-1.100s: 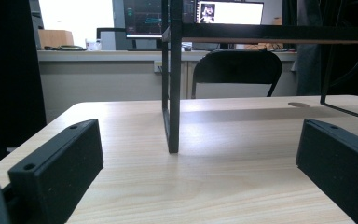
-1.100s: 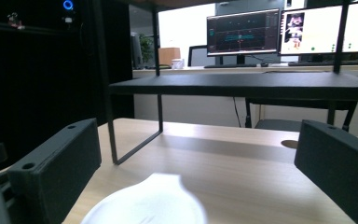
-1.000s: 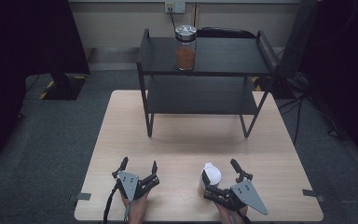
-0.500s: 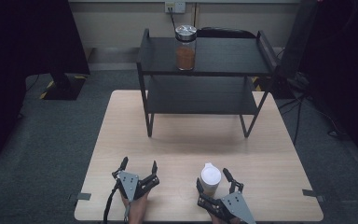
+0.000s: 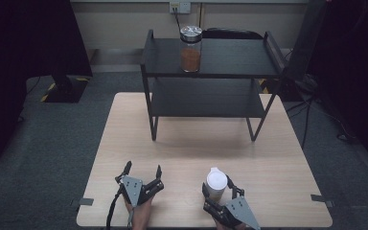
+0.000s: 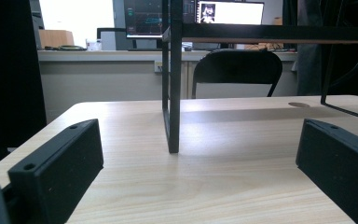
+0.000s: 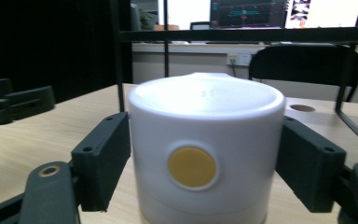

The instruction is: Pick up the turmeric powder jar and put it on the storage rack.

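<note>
A pale wooden table (image 5: 278, 163) fills the middle of the high view, and at its far half stands a black two-tier shelf rack (image 5: 211, 91), one of whose legs (image 6: 172, 93) rises straight ahead in the left gripper view. On the rack's top shelf sits a clear jar (image 5: 190, 48) with a metal lid and orange-brown contents, well apart from both hands. At the table's near edge the left gripper (image 5: 142, 171) rests low with its jaws spread wide and nothing but bare tabletop between them. Just to its right, the right gripper (image 5: 218, 188) has its jaws around a white cup with a lid (image 5: 216, 183), which stands upright on the table near the front edge; the jaws have just been closing, and in the right gripper view both sit flush against the sides of the cup (image 7: 205, 154), pinching it, with a round yellow mark (image 7: 192, 167) facing the camera
</note>
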`<control>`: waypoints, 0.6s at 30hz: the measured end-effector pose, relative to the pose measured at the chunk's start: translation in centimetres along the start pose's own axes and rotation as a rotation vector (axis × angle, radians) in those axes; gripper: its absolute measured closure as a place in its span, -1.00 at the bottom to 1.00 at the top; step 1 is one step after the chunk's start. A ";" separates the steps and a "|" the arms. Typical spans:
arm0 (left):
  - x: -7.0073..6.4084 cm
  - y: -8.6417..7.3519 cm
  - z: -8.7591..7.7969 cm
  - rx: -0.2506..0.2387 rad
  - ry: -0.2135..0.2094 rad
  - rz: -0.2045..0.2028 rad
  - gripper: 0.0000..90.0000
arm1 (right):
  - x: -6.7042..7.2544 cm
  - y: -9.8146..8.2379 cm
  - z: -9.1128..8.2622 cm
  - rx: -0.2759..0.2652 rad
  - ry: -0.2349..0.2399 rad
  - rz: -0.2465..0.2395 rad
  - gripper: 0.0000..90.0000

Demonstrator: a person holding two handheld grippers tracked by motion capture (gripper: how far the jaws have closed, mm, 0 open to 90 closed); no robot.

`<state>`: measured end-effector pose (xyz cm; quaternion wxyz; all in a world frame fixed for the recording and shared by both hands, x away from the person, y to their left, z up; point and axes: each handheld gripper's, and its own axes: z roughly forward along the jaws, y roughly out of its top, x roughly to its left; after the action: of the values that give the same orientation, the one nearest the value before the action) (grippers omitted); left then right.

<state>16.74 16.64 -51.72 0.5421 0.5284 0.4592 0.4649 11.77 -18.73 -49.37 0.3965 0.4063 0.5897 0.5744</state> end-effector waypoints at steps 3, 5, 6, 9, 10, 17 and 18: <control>0.0 0.0 0.0 0.000 0.000 0.000 -1.00 | -0.3 0.2 0.1 0.016 0.009 0.013 -0.35; 0.0 0.0 0.0 0.000 0.000 0.000 -1.00 | -0.3 0.3 0.1 0.017 0.011 0.008 -0.34; 0.0 0.0 0.0 0.000 0.000 0.000 -1.00 | -0.3 0.3 0.1 0.018 0.011 0.009 -0.34; 0.0 0.0 0.0 0.000 0.000 0.001 -1.00 | -0.4 0.4 0.1 0.023 0.014 0.010 -0.33; 0.0 0.0 0.0 0.000 0.000 0.000 -1.00 | -0.4 0.5 0.1 0.025 0.015 0.011 -0.33; 0.0 0.0 0.0 0.001 0.000 0.001 -1.00 | -0.7 0.7 0.1 0.032 0.027 0.003 -0.33; 0.0 0.0 0.0 0.001 0.000 0.001 -1.00 | -0.7 0.7 0.1 0.033 0.027 0.002 -0.33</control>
<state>16.74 16.65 -51.71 0.5417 0.5287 0.4591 0.4651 12.16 -19.34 -48.62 0.3810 0.4058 0.6041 0.5703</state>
